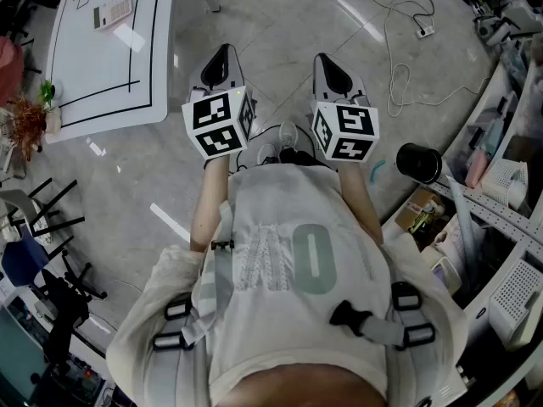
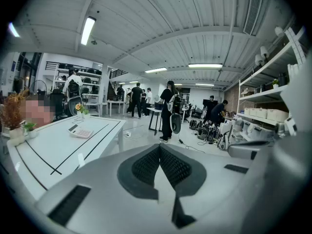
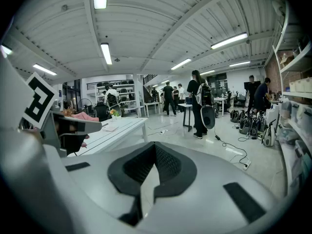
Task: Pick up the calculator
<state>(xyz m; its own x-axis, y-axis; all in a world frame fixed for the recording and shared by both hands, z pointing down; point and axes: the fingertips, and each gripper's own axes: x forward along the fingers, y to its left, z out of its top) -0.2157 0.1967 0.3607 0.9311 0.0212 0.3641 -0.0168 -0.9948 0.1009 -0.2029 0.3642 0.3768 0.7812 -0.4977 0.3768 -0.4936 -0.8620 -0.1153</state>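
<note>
Left gripper (image 1: 221,56), right gripper (image 1: 328,61), closed, one calculator (image 1: 113,11)

Calculator (image 1: 113,11): a small, pale, flat rectangular unit with a dark display strip at one short end and rows of light keys over the rest of its face. It lies face up and flat on the white table (image 1: 102,70), in the upper left of the head view, its long axis slightly askew to the table's edges, and nothing touches it. In the left gripper view the calculator (image 2: 81,132) appears at middle left, to the left of the black lines (image 2: 92,143) marked on the table (image 2: 44,155). In the right gripper view it is too small to make out in detail.
</note>
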